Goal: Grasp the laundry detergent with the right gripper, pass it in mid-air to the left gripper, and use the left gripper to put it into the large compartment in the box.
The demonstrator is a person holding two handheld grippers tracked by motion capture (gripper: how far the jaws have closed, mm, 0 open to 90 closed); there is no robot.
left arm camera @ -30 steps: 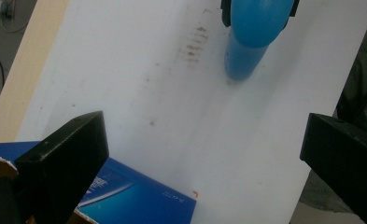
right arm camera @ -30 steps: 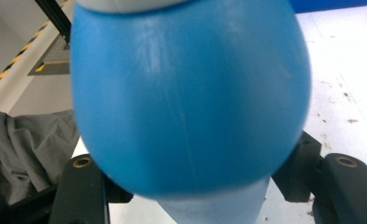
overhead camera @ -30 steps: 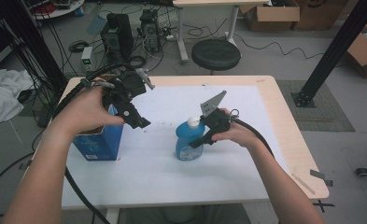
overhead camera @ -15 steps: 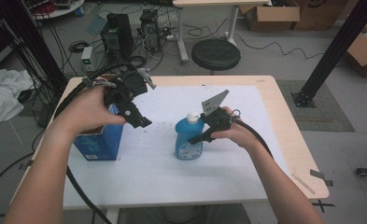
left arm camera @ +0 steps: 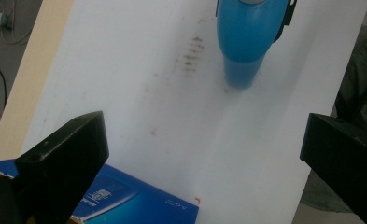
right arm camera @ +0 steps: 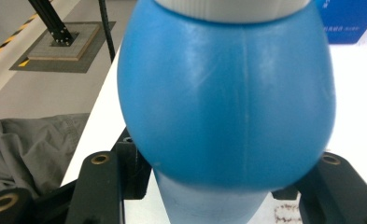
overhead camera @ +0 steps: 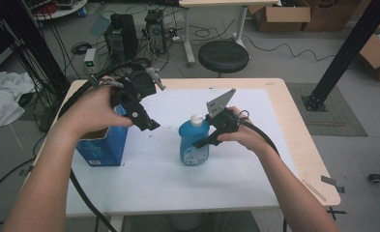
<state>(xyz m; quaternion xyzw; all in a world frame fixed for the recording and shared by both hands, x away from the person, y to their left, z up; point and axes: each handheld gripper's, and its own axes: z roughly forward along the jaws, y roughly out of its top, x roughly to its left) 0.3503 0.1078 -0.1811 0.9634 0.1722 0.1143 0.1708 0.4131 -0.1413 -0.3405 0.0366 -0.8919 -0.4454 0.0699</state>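
Right gripper (overhead camera: 203, 141) has just closed its jaws on the upright blue plastic bottle with a white cap (overhead camera: 194, 141), mid-table on the white mat (overhead camera: 178, 188), while left gripper (overhead camera: 149, 123) hangs wide and empty above the blue cardboard box (overhead camera: 103, 147).

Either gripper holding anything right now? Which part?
The right gripper is shut on the blue bottle, gripping its body below the white cap. The left gripper is open, holding nothing.
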